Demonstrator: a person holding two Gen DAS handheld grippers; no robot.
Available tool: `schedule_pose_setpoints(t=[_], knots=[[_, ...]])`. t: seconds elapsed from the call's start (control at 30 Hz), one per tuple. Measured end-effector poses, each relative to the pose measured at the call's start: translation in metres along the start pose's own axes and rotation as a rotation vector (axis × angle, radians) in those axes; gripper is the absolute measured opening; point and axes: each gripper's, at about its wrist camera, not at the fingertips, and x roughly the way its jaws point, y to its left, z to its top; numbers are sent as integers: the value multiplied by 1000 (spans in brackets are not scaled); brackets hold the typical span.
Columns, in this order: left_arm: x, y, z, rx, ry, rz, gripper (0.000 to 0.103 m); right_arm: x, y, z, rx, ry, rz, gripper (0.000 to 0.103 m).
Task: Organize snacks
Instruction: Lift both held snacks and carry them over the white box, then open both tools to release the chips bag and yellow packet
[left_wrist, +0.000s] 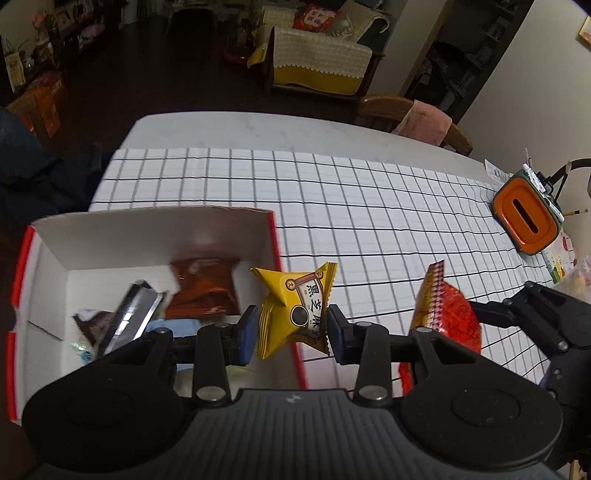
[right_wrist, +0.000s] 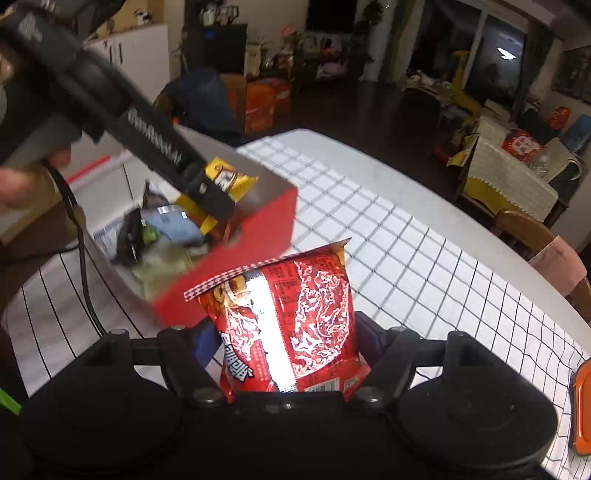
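- The left gripper (left_wrist: 291, 328) has its jaws closed on a small yellow packet (left_wrist: 295, 308), pinched at its middle. In the left wrist view the packet sits at the centre of the frame, over the right-hand wall of the box (left_wrist: 271, 236).
- The right gripper (right_wrist: 284, 354) has its jaws closed on a red snack bag (right_wrist: 288, 325), held low on its body. In the right wrist view the bag fills the lower centre of the frame, just beside the box's red outer wall.
- The box takes up the left of the left wrist view, standing on the checked cloth of the bench (left_wrist: 369, 206). Inside lie a brown packet (left_wrist: 205, 288), a silvery wrapper (left_wrist: 135, 314) and other blurred snacks.
- Both packs look light, soft and crinkly, so I judge a middle pinch holds well, though the glossy film may slip.
- The red bag seems puffed with air; squeezing hard could crush what is inside. The crimped top seal would be a safer hold.
- An orange container (left_wrist: 524, 216) sits at the right edge of the left wrist view, well apart.
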Motion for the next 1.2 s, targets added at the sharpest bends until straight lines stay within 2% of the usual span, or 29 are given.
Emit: schedule_pose_setpoints(t=[0.3, 0.5, 0.67, 0.9, 1.2], knots=[[-5, 66, 4, 13, -17, 83, 38, 1, 38, 42, 124, -55, 11, 73], [7, 107, 2, 8, 7, 137, 38, 32, 64, 63, 162, -28, 11, 73], [24, 135, -5, -1, 45, 162, 38, 64, 68, 77, 207, 19, -1, 73], [44, 149, -15, 8, 75, 166, 38, 104, 89, 86, 176, 86, -18, 73], [54, 151, -25, 22, 80, 176, 40, 111, 99, 82, 180, 121, -3, 73]])
